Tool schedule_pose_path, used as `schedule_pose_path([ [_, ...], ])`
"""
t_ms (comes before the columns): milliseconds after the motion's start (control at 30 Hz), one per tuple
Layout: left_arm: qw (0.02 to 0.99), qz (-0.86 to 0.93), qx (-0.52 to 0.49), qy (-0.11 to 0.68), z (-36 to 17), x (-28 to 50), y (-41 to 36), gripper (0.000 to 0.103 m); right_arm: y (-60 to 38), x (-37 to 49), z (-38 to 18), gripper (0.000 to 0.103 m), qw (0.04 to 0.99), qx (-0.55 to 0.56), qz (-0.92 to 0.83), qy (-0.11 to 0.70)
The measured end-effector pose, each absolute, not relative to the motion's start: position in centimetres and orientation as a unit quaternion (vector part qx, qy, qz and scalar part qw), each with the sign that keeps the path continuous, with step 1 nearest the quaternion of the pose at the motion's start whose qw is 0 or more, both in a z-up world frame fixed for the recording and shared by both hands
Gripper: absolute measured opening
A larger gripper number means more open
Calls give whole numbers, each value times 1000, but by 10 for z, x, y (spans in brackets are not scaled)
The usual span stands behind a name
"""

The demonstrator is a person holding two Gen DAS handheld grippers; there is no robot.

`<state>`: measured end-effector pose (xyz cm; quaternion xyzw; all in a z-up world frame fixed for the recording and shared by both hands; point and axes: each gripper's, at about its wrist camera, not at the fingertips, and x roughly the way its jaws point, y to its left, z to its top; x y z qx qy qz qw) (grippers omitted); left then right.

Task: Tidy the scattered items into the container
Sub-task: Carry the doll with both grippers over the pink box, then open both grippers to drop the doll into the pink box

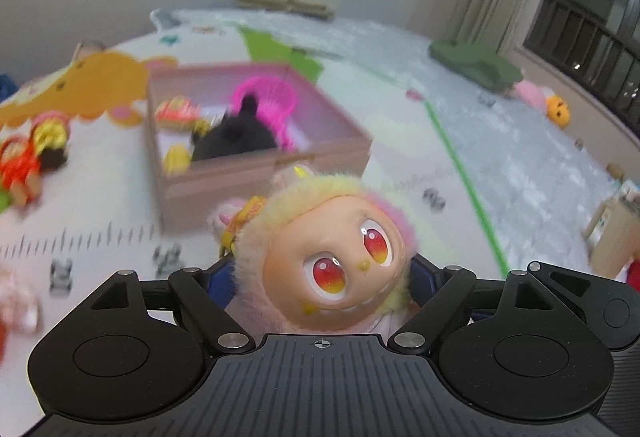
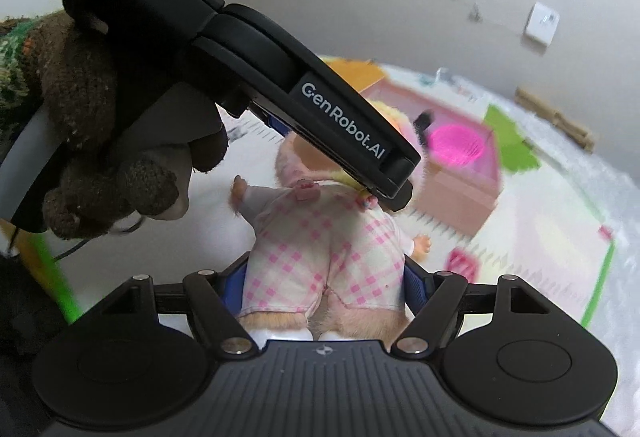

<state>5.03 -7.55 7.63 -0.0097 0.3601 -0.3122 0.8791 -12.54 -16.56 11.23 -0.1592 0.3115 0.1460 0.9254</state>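
A furry doll with red eyes fills the left wrist view, its head (image 1: 340, 257) wedged between the blue pads of my left gripper (image 1: 320, 279), which is shut on it. In the right wrist view my right gripper (image 2: 324, 289) is shut on the same doll's pink-checked lower body (image 2: 328, 249). The left gripper's black body (image 2: 340, 125), held by a brown-gloved hand (image 2: 92, 117), crosses over the doll's head. The pink box (image 1: 256, 177) stands just beyond on the play mat and holds a pink basket (image 1: 268, 97), a black plush (image 1: 236, 141) and small toys.
Red and yellow toys (image 1: 24, 165) lie left of the box. Small toy cars (image 1: 168, 257) sit near it on the mat. A green cushion (image 1: 476, 61), an orange toy (image 1: 558, 109) and a wooden toy (image 1: 612, 233) lie to the right. The box (image 2: 460, 197) is ahead on the right.
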Motion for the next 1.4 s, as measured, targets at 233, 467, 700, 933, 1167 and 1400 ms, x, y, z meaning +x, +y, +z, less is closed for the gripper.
schedule_pose_path([
  [233, 883, -328, 16, 335, 125, 146, -118, 87, -203, -39, 149, 74, 934, -186, 120, 279],
  [467, 888, -322, 36, 327, 141, 241, -154, 89, -239, 56, 167, 74, 953, -101, 99, 268],
  [700, 861, -337, 18, 380, 101, 284, -158, 93, -253, 78, 142, 88, 948, -82, 103, 290],
  [933, 885, -312, 19, 345, 107, 268, -110, 93, -257, 87, 134, 89, 955, -91, 86, 270],
  [1167, 915, -266, 87, 289, 103, 190, -32, 96, -256, 148, 114, 89, 956, -47, 101, 270],
  [1400, 936, -206, 105, 265, 88, 108, 44, 98, -217, 143, 114, 101, 958, -36, 136, 251],
])
